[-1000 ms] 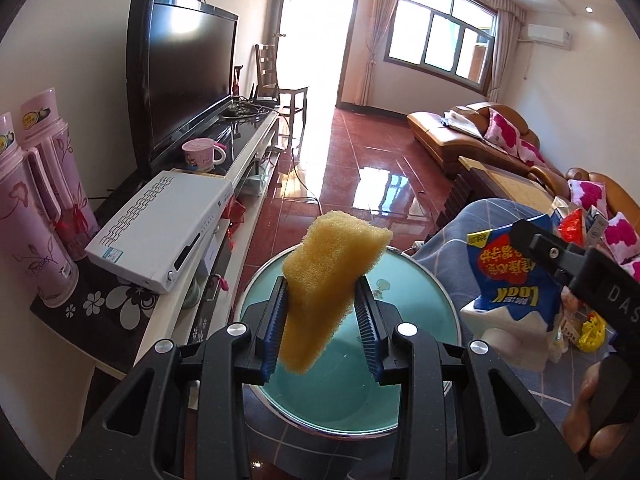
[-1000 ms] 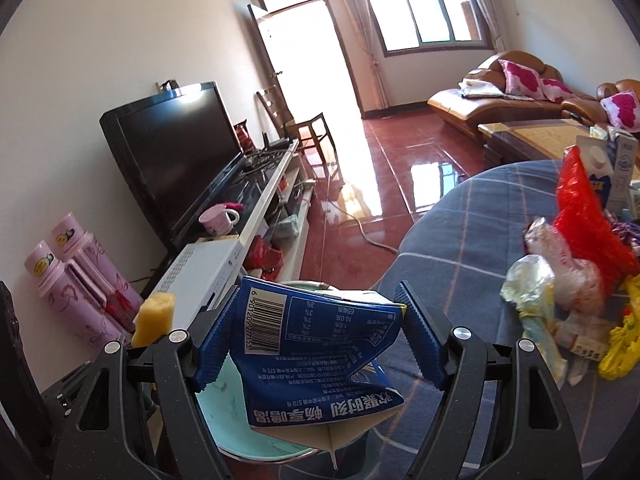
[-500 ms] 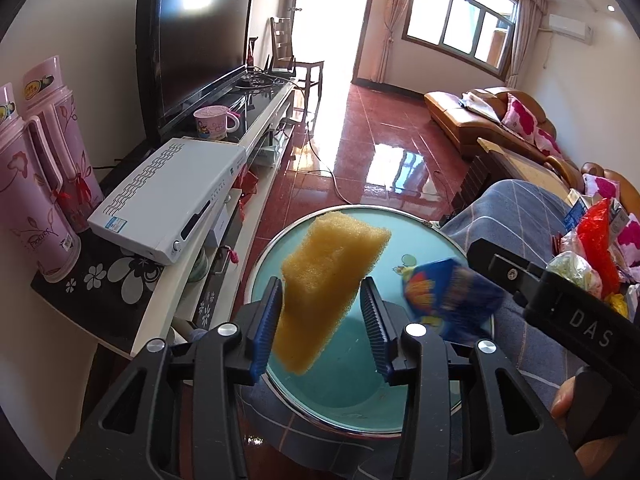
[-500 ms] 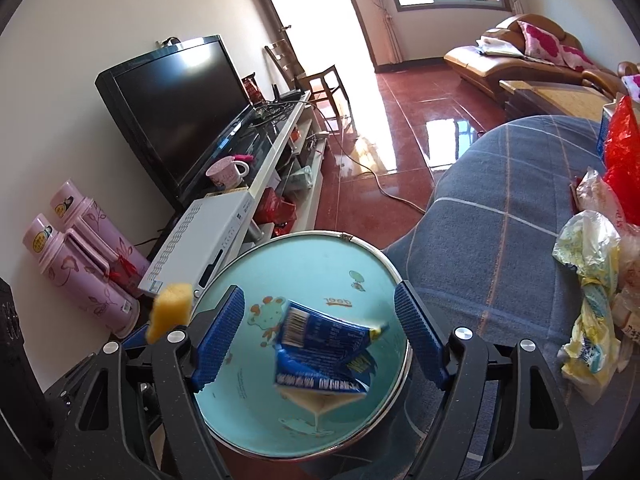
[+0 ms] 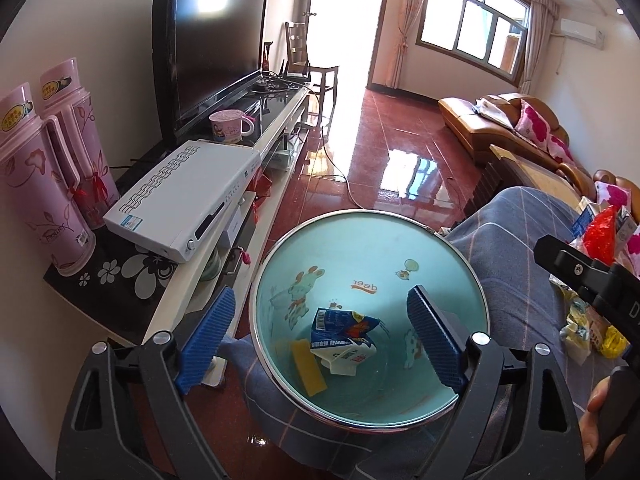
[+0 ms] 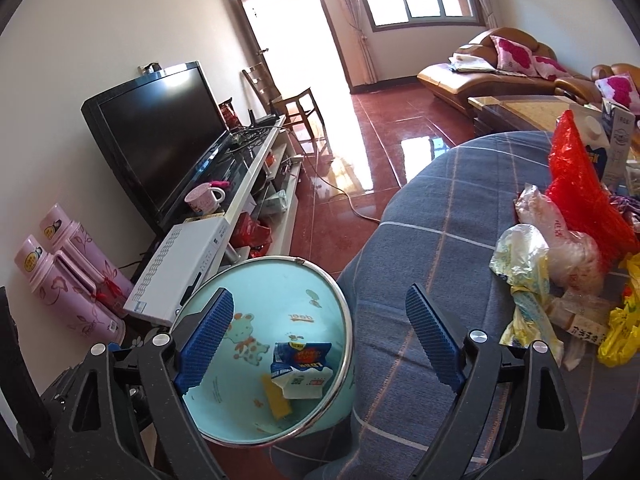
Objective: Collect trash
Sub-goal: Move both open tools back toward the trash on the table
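Observation:
A light-blue bin (image 5: 372, 240) (image 6: 256, 280) with a metal rim stands on the floor beside the table. At its bottom lie a yellow sponge (image 5: 308, 368) (image 6: 277, 402) and a blue-and-white carton (image 5: 346, 334) (image 6: 301, 368). My left gripper (image 5: 320, 340) hangs open right above the bin's mouth with nothing between its fingers. My right gripper (image 6: 320, 340) is open too, over the bin's right rim and the table edge. A heap of trash (image 6: 560, 240) with a red bag (image 6: 580, 184), plastic wrappers and a yellow bag (image 6: 620, 332) lies on the blue checked tablecloth (image 6: 440, 208).
To the left runs a TV stand (image 5: 276, 120) with a black TV (image 5: 212, 40), a white set-top box (image 5: 180, 196), a pink mug (image 5: 228, 126) and two pink thermoses (image 5: 44, 168). A shiny red floor (image 5: 392, 140), a chair (image 5: 308, 60) and sofas (image 5: 500, 120) lie beyond.
Both grippers opened. The sponge fell from the left one and the carton from the right one into the bin, where both now rest at the bottom.

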Demonstrator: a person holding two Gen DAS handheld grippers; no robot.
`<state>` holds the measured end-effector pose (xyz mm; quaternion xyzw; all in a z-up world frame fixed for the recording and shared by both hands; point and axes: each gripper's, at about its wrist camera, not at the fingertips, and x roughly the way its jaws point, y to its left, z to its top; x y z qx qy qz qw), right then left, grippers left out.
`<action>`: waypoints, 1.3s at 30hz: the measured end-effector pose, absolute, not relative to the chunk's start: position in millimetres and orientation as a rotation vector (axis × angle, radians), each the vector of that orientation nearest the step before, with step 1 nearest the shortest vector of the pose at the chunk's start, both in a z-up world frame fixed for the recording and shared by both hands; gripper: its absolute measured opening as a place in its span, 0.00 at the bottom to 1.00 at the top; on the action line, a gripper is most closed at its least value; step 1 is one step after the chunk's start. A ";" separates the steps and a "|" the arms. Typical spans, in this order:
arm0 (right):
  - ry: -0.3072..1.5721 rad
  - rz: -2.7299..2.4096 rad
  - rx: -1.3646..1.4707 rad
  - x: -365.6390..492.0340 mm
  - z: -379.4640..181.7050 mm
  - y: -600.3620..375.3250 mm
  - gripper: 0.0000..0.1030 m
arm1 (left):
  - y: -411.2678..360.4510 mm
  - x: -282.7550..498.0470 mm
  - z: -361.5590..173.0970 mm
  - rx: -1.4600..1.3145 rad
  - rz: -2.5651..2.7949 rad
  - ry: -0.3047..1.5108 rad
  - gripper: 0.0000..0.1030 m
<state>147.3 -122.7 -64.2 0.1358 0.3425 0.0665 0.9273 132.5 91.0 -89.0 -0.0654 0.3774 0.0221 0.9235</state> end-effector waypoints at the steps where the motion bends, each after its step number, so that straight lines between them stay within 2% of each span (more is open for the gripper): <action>1: 0.702 0.124 0.281 145.8 -64.2 -126.2 0.86 | 90.5 131.9 -88.7 -0.131 0.046 0.772 0.84; 23: 0.658 -0.134 0.296 89.3 -70.2 -213.2 0.89 | 25.7 105.1 -75.9 -0.035 -0.064 0.742 0.89; 39: 0.622 -0.298 0.360 41.6 -78.5 -280.5 0.88 | -26.9 92.5 -86.2 0.027 -0.158 0.765 0.92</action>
